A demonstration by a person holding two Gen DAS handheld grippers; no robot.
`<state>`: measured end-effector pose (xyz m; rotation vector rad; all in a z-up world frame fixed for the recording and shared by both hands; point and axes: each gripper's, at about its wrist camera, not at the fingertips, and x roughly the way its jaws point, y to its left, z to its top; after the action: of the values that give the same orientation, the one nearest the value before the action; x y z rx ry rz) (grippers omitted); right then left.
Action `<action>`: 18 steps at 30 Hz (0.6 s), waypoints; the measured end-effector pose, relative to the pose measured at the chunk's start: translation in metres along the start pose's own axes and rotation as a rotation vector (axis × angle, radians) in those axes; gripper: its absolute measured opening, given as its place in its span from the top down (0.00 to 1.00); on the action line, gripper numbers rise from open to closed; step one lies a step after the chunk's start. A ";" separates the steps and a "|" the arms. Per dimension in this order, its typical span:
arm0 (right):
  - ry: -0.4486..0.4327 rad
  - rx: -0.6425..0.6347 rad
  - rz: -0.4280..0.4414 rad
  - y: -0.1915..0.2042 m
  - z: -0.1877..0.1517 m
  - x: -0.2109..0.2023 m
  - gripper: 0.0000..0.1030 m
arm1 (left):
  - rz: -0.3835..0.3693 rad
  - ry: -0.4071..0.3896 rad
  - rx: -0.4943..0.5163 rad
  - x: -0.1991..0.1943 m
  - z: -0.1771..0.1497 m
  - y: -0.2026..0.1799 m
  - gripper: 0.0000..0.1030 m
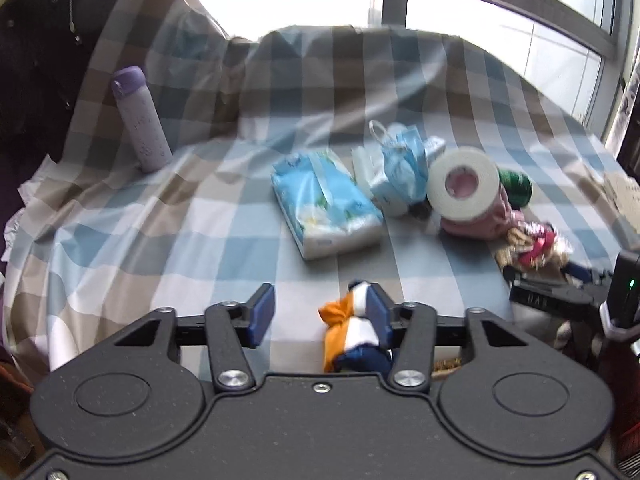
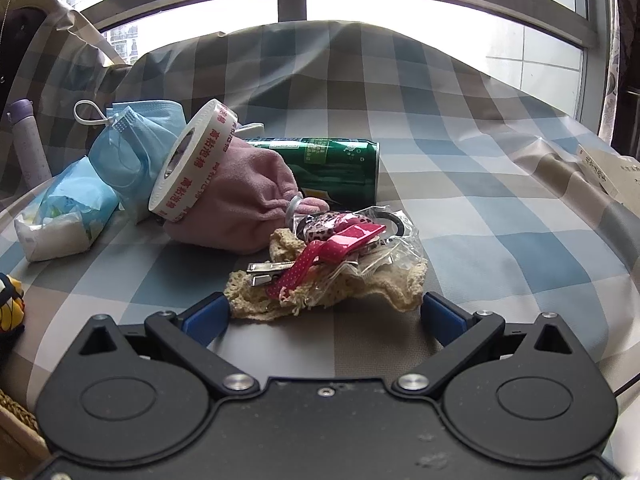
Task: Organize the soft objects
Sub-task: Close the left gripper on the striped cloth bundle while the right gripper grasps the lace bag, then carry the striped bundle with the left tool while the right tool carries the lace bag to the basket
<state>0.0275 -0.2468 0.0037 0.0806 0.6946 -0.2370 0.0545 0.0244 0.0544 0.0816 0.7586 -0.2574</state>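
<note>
A checked cloth [image 2: 460, 184] in blue, grey and white covers the whole surface, with a bright window [image 2: 420, 4] across the top of both frames.

In the right wrist view, the right gripper [image 2: 326, 318] stands with its jaws spread wide at the bottom of the frame and nothing between the pads. Just beyond them, at centre, lies a cream crochet doily [image 2: 360, 292] — on it a clear plastic bag [image 2: 384, 240] with pink hair clips [image 2: 340, 240]. Behind that, left of centre, sits a pink fleece pouch [image 2: 244, 200] with a roll of tape [image 2: 192, 160] leaning on it, and a green can [image 2: 340, 168] on its side. A blue face mask [image 2: 132, 148] and a tissue pack [image 2: 72, 208] fill the left.

In the left wrist view, the left gripper [image 1: 316, 312] is partly parted; an orange, white and navy cloth toy [image 1: 352, 332] lies at lower centre against one pad, the other pad clear of it, so it is not clamped.

The step in hand looks like reaching for the doily pile. The next move calls for easing the right gripper forward, low to the cloth, so both pads bracket the doily before closing — without snagging the bag.
</note>
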 end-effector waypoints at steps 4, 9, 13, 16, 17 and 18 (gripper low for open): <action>0.012 -0.001 -0.006 0.001 0.000 0.000 0.01 | -0.003 0.052 0.032 0.023 -0.017 -0.013 0.26; 0.019 -0.012 -0.011 0.002 0.000 -0.001 0.01 | 0.020 0.122 0.037 0.054 -0.028 -0.020 0.23; 0.004 -0.012 -0.030 0.002 0.004 -0.006 0.01 | -0.014 0.148 0.007 0.065 -0.029 -0.018 0.46; -0.017 -0.047 -0.046 0.004 0.011 -0.010 0.01 | -0.049 0.168 -0.018 0.070 -0.028 -0.016 0.58; -0.025 -0.063 -0.052 0.005 0.014 -0.011 0.01 | -0.051 0.163 -0.020 0.071 -0.027 -0.017 0.59; -0.031 -0.075 -0.053 0.006 0.016 -0.011 0.01 | -0.057 0.158 -0.021 0.071 -0.026 -0.017 0.60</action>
<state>0.0304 -0.2412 0.0227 -0.0131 0.6748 -0.2623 0.0823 -0.0016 -0.0131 0.0610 0.9215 -0.2994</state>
